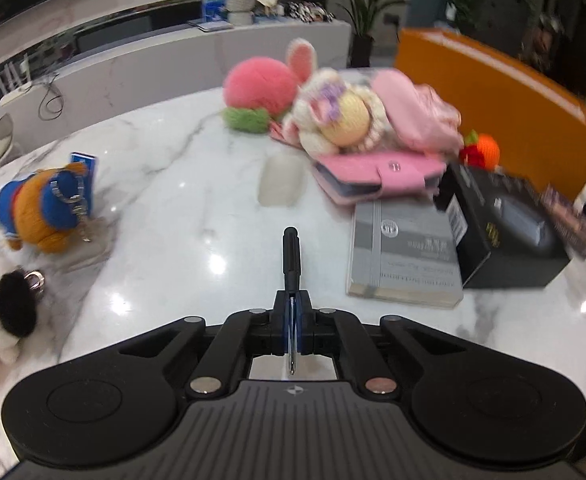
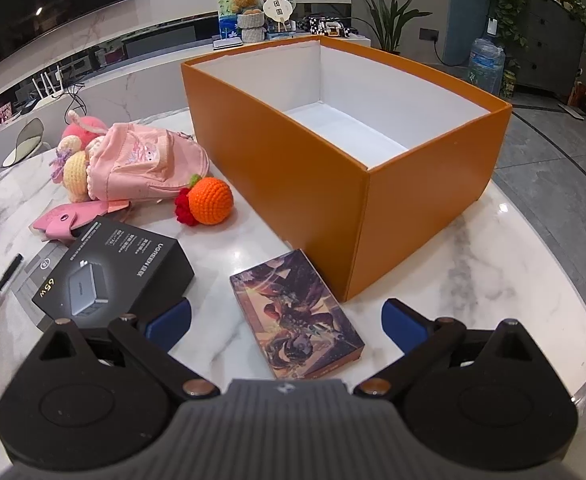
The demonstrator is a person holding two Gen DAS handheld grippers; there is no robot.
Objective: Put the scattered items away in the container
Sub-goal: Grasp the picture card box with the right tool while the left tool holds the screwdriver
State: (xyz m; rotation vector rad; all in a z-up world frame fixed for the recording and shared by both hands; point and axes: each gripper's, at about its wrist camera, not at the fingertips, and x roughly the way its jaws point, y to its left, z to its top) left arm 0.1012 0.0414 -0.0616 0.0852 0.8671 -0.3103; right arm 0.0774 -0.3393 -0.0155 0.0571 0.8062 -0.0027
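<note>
Pen [image 1: 291, 256], black: light, stiff, probably slick; pinched mid-barrel in left gripper [image 1: 293, 300]. Right gripper [image 2: 287, 318] spread, empty.

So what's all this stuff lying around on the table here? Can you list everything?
Cardboard box: one, orange outside, white inside, nothing visible in it, table's far side.
Illustrated card box: one, dark artwork, flat before the orange box.
Charger box: one, black, left of the card box.
Notebook: one, grey, under the charger box's edge.
Wallet: one, pink, beyond the notebook.
Crocheted orange: one, beside the pink fabric bag.
Plush peach: one, pink, far side.
Plush bear keychain: one, brown and blue, left.
Pen: one, black, in the left gripper.
Right gripper: open, over the card box.
</note>
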